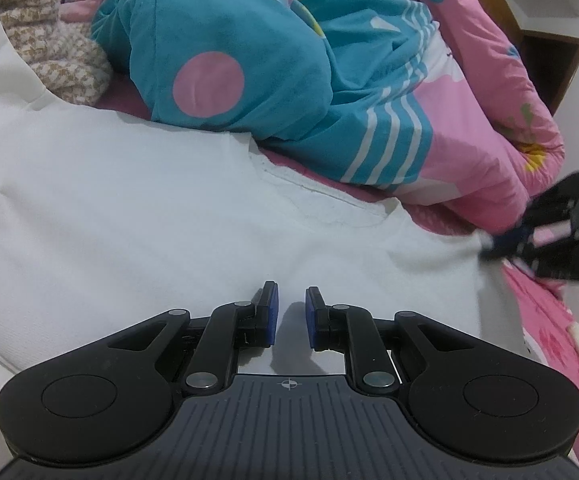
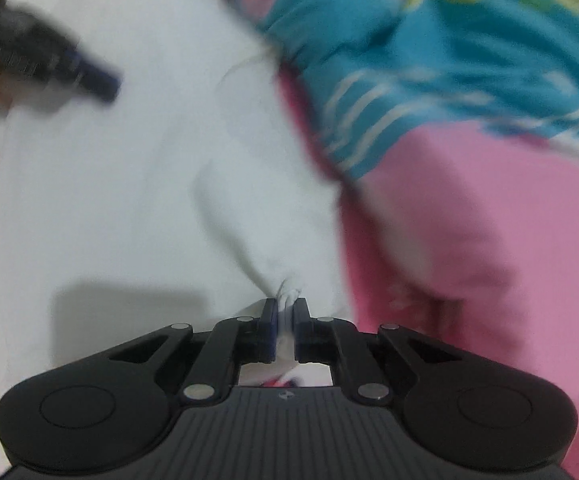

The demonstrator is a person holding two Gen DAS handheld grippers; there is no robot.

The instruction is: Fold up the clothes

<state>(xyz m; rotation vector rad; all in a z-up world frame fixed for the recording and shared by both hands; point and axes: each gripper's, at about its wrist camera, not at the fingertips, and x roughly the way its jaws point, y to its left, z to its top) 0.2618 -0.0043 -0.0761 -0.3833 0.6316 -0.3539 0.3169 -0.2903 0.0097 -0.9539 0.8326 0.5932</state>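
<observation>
A white garment (image 1: 149, 216) lies spread on the bed, beside a teal and pink quilt (image 1: 289, 60). The right gripper (image 2: 285, 320) is clamped on a bunched fold at the garment's edge. The left gripper (image 1: 289, 316) hovers over the cloth, its blue pads slightly apart, holding nothing. No writing or label is readable

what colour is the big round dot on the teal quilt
Pink, on the teal quilt; clearest in the left wrist view.
</observation>
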